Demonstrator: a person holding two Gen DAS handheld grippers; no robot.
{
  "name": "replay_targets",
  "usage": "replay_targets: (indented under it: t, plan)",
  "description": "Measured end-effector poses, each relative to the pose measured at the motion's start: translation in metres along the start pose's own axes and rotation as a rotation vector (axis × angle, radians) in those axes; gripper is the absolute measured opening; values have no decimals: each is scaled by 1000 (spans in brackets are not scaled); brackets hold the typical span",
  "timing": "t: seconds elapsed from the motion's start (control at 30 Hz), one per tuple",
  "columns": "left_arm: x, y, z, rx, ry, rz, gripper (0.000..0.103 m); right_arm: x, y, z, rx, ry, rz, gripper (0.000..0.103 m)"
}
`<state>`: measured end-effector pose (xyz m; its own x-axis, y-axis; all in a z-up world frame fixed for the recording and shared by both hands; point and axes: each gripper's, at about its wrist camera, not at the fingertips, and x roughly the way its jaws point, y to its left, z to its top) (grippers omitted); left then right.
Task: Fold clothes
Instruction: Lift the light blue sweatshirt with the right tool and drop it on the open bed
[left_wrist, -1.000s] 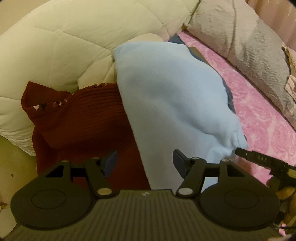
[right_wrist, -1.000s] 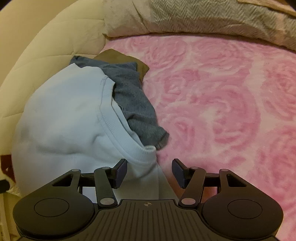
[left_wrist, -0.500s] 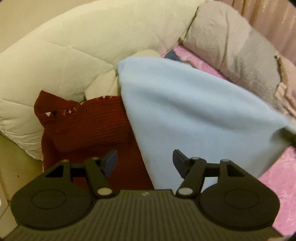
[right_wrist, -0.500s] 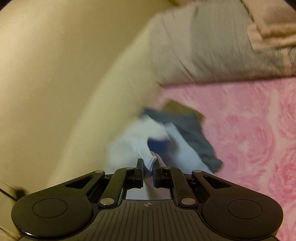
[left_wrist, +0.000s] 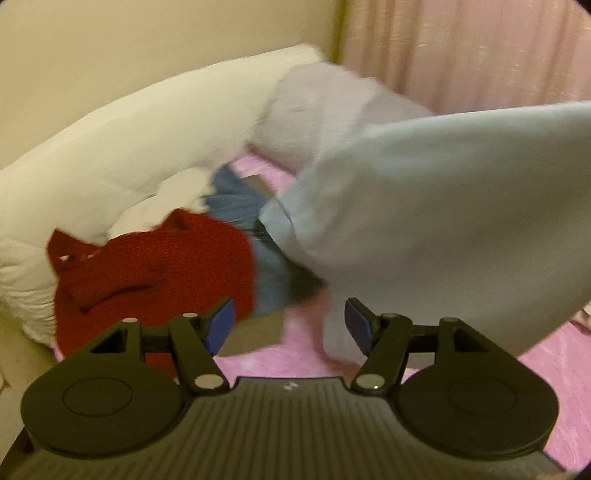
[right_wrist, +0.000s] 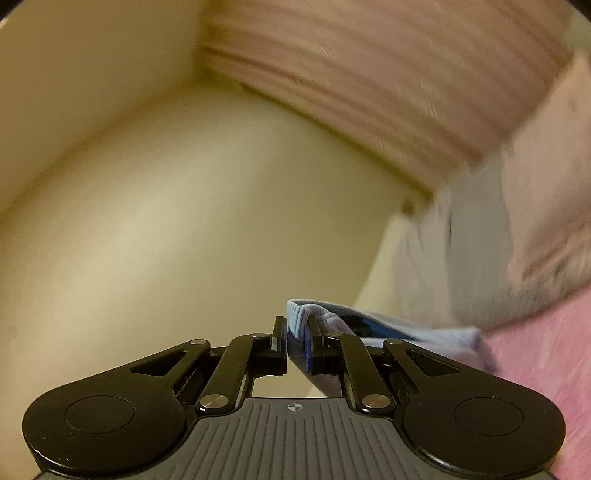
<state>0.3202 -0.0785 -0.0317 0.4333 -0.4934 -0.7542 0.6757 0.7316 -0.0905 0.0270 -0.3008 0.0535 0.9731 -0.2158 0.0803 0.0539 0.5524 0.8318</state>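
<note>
Blue sweatshirt (right_wrist: 301, 319) in right claw (right_wrist: 296, 341)

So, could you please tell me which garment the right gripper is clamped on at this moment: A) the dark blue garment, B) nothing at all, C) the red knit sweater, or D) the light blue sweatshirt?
D: the right gripper is shut on a ribbed edge of the light blue sweatshirt; the left gripper is open and holds nothing.
</note>
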Motion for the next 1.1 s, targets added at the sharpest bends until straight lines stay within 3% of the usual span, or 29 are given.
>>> replay_targets:
  t: [0.13,0.23,0.33,0.37,0.43,0.47,0.5,0.63,0.8,0.97,1.1]
  plan:
    - [-41,-63,-11,53,-28,-95,62,-84,51,54,-115,-138,-18,8]
    - [-67,-111,-29,81,-32,-156,62,-137,91,89,-266,-205,-106,8]
    - [-87,-154,-54,102,-7,-202,62,-156,105,110,-331,-135,-296,9]
    - [-92,-166,-64,108,4,-216,62,-157,102,115,-329,-81,-365,13]
    - [-102,-188,-81,131,30,-242,62,-153,86,117,-312,58,-492,49]
    - [-106,-197,-91,148,43,-253,62,-152,79,117,-315,116,-544,70]
    - [-110,-207,-100,165,56,-264,62,-156,76,114,-351,141,-574,72]
    - [-125,-237,-124,250,92,-304,62,-193,79,107,-463,165,-773,73]
    - [-136,-268,-136,363,108,-349,62,-291,69,111,-321,66,-956,73]
    - [-148,-289,-147,467,123,-408,62,-371,48,68,-170,59,-1200,73]
    - [-160,-287,-163,549,161,-422,63,-405,29,-6,-44,121,-1305,73]
